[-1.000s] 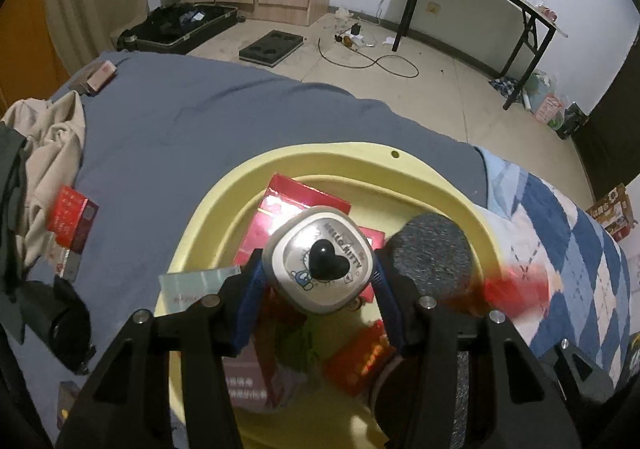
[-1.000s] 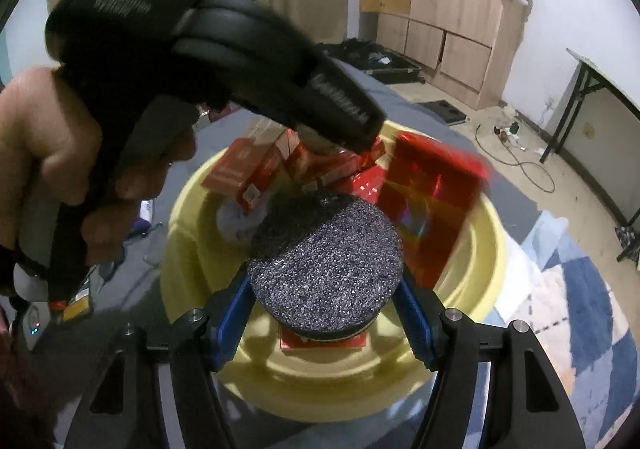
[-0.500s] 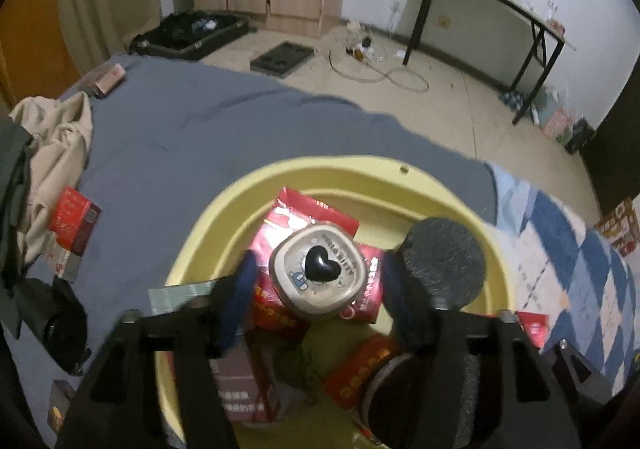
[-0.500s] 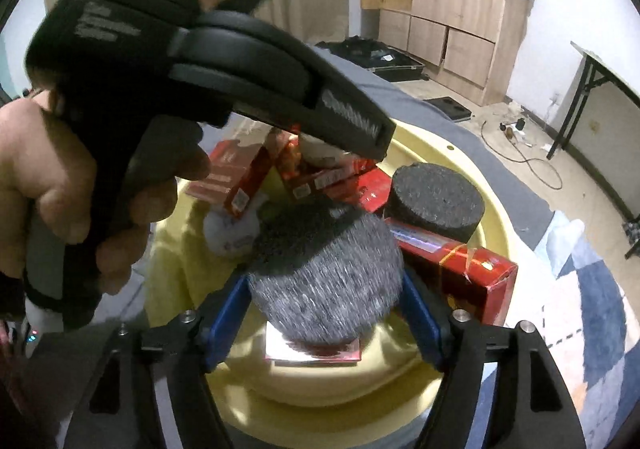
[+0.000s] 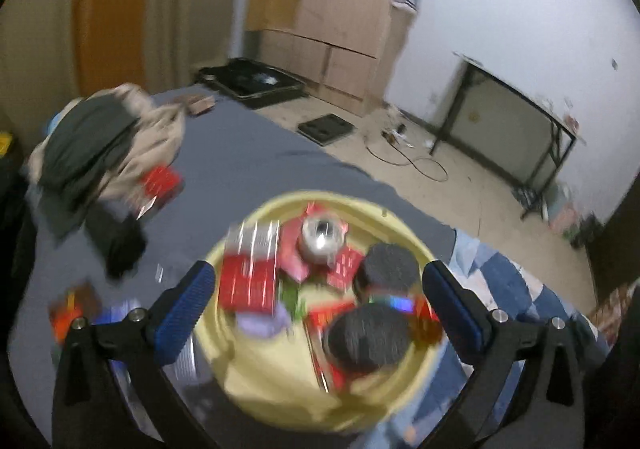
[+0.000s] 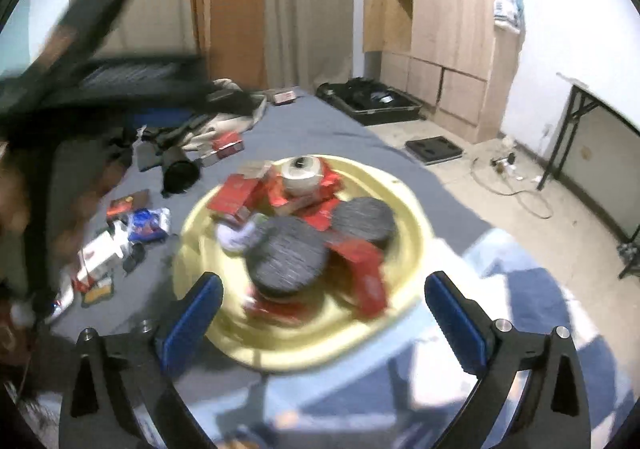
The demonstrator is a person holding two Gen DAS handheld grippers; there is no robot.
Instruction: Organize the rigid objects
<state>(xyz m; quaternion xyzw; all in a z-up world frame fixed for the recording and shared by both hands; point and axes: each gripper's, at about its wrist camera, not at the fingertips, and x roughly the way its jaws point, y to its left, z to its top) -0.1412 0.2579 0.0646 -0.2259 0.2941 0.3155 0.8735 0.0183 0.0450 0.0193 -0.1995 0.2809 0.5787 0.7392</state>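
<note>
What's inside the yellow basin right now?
The yellow basin holds two dark round discs, red boxes and a silver tin. Whatever lies beneath that pile is hidden.

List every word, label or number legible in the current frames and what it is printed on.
None can be read.
Red boxes in the yellow basin: print smeared by motion blur.
Silver tin: lid marking blurred.
Packets on the grey sheet: too small and blurred.
</note>
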